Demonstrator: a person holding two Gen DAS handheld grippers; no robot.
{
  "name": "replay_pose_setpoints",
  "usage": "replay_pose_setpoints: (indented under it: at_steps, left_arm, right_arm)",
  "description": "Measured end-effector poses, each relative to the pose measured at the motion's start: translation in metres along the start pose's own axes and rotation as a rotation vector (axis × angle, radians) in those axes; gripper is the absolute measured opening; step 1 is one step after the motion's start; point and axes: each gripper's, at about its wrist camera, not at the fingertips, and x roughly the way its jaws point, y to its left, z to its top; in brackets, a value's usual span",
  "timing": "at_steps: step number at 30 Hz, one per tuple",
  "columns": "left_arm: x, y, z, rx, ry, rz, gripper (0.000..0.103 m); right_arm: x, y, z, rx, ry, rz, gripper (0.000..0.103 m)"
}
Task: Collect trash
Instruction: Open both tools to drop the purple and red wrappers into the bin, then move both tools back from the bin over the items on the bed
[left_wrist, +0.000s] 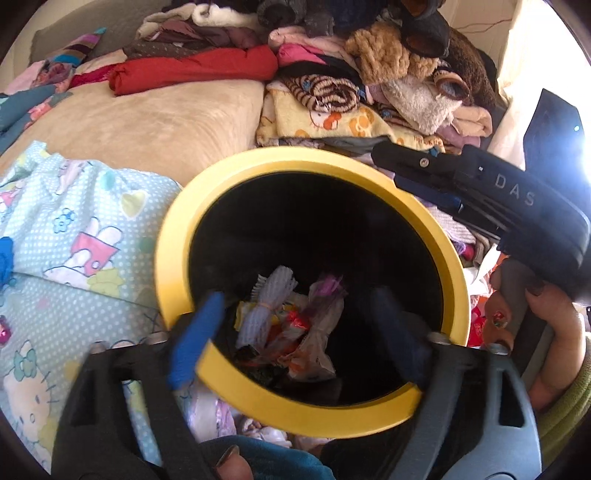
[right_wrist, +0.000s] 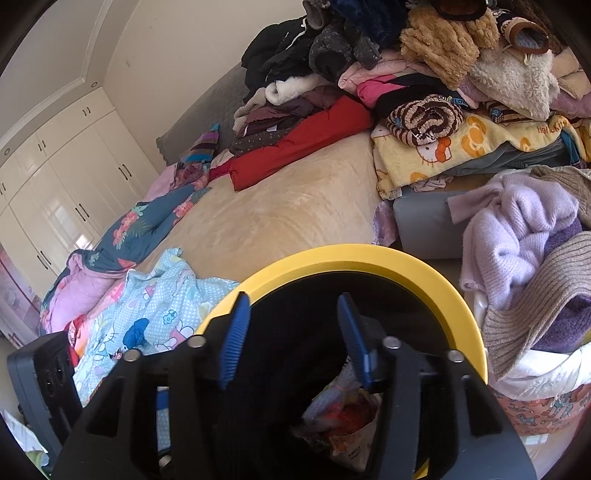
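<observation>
My left gripper (left_wrist: 295, 325) hangs over the mouth of the bin, its blue pads (left_wrist: 195, 339) spread wide with nothing between them; one pad sits outside the yellow rim (left_wrist: 173, 258) and the other dips inside, so the jaws straddle the near edge without clamping it. My right gripper (right_wrist: 291, 339) is parted too, about halfway, also empty, and aimed down into the same opening from the opposite side. I read both as released above the bin (left_wrist: 314, 229) so that whatever they carried falls straight in instead of snagging on the rim. The trash (left_wrist: 288, 325) lies at the bottom of the black interior: crumpled wrappers, a white netted sleeve, something red and orange. The bin stands at the near edge of the bed (right_wrist: 295, 206), beside the pale blue cartoon sheet (left_wrist: 74, 229) on its left. Farther back, heaped clothes (right_wrist: 424, 55) crowd the far corner, with a red garment (right_wrist: 295, 144) trailing out across the beige cover. A small blue scrap (right_wrist: 135, 334) rests on the cartoon sheet; whether it is trash I cannot tell.
</observation>
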Motion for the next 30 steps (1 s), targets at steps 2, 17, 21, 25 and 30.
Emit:
replay_pose_setpoints:
  at_steps: [2, 17, 21, 25, 30]
  left_arm:
    - [-0.006, 0.003, -0.001, -0.007, -0.023, 0.006, 0.092]
    - [-0.058, 0.029, -0.006, -0.068, -0.192, 0.076, 0.092]
    - [-0.068, 0.038, -0.008, -0.078, -0.206, 0.077, 0.092]
    - [-0.077, 0.047, -0.010, -0.094, -0.224, 0.087, 0.092]
    - [-0.091, 0.058, -0.012, -0.115, -0.249, 0.108, 0.092]
  right_arm:
    - [-0.001, 0.002, 0.000, -0.005, -0.004, -0.002, 0.062]
    - [-0.009, 0.028, 0.000, -0.081, -0.050, -0.041, 0.087]
    - [-0.010, 0.041, -0.001, -0.120, -0.057, -0.045, 0.089]
    - [-0.013, 0.053, -0.002, -0.147, -0.064, -0.045, 0.091]
    - [-0.014, 0.068, -0.005, -0.171, -0.069, -0.031, 0.093]
